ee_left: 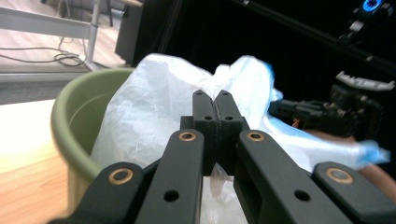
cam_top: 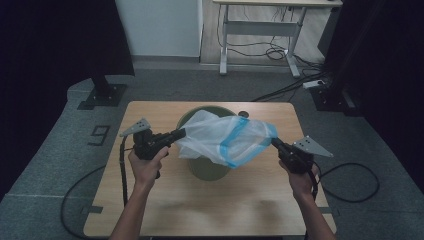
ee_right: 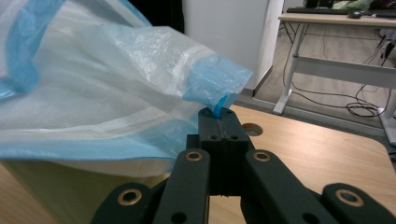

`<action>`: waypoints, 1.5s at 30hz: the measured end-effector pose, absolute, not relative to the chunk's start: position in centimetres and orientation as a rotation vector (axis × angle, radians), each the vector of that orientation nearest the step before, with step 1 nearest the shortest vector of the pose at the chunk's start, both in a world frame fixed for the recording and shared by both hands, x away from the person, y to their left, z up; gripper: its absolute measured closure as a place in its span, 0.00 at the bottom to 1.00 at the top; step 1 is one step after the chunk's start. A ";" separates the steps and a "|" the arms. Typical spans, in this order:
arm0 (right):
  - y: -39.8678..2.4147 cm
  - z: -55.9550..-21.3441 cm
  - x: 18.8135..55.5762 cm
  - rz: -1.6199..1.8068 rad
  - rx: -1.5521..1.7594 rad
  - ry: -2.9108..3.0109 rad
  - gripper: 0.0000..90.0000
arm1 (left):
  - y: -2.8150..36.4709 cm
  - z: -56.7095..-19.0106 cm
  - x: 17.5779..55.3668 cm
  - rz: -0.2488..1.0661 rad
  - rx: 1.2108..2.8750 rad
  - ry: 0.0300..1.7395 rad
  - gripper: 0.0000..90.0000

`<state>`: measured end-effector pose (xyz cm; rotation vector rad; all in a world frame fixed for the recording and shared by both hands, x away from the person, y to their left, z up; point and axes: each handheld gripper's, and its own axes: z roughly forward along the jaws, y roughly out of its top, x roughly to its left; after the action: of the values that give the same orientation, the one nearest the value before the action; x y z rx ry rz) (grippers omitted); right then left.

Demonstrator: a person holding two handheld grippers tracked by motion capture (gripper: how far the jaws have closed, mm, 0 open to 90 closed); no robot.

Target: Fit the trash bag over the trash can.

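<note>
Over the middle of the wooden table (cam_top: 165,200), a white plastic bag with a blue band (cam_top: 225,140) hung stretched between the two tools, above a green bin (cam_top: 207,170) that stood at the centre of the high view. At the left of that view the left tool (cam_top: 181,133) had its jaws closed tight on the bag's white edge; in the left gripper view the jaws met with no gap, crumpled film (ee_left: 154,107) bulging around and beyond them and the bin's rounded rim (ee_left: 65,116) curving down the left of the frame. At the right of the high view the right tool (cam_top: 275,142) was likewise clamped, pinching a blue corner of the bag; in the right gripper view a small twist of blue plastic (ee_right: 217,91) stood up from between the closed jaws.

The bag covered most of the bin's mouth, leaving an arc of rim bare at the upper left. The table's front half, toward the bottom of the frame, lay bare between the forearms, and strips of bare wood ran along both side edges. A small round hole (cam_top: 243,114) sat near the far edge, just above the bag. Beyond the table lay grey carpet with trailing cables (cam_top: 350,182).
</note>
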<state>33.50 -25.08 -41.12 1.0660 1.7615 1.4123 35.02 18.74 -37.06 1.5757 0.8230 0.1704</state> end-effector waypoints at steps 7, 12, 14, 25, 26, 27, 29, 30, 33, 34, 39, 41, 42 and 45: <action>-24.4 -42.3 33.1 1.412 1.062 1.799 0.99 | 19.3 -38.1 34.6 0.161 1.604 0.846 0.99; -24.2 -42.8 32.5 1.419 1.053 1.818 0.99 | 20.0 -38.7 34.0 0.168 1.615 0.856 0.99; -24.0 -43.1 32.2 1.421 1.044 1.833 0.99 | 20.2 -39.1 33.9 0.170 1.617 0.861 0.99; -22.7 -46.4 30.8 1.411 1.021 1.949 0.99 | 21.0 -42.0 33.3 0.183 1.632 0.892 0.99; -22.6 -46.6 30.9 1.411 1.024 1.956 0.99 | 21.0 -42.1 33.4 0.184 1.634 0.896 0.99; -22.5 -46.9 30.9 1.409 1.027 1.962 0.99 | 21.1 -42.2 33.4 0.184 1.635 0.900 0.99; -22.3 -47.3 31.1 1.406 1.032 1.974 0.99 | 21.1 -42.4 33.6 0.181 1.631 0.912 0.99; -22.2 -47.5 31.2 1.404 1.034 1.979 0.99 | 21.2 -42.5 33.8 0.181 1.628 0.916 0.99; -21.8 -48.0 31.6 1.401 1.043 1.993 0.99 | 21.5 -42.9 34.4 0.174 1.617 0.944 0.99; -21.7 -48.1 31.8 1.401 1.048 1.995 0.99 | 21.6 -43.0 34.6 0.166 1.608 0.951 0.99; -21.2 -48.5 32.2 1.401 1.059 2.005 0.99 | 21.7 -42.7 34.6 0.169 1.583 0.941 0.99; -21.1 -48.6 32.3 1.399 1.059 2.006 0.99 | 21.6 -42.2 34.4 0.181 1.590 0.926 0.99; -21.1 -48.5 32.4 1.398 1.059 2.007 0.99 | 21.6 -41.9 34.2 0.187 1.595 0.918 0.98; -21.2 -48.4 32.4 1.394 1.058 2.006 0.99 | 21.4 -41.1 33.9 0.197 1.620 0.897 0.93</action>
<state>32.40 -21.17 -48.41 1.0578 2.0059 1.3939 33.92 21.38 -41.10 1.6202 0.8972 0.1966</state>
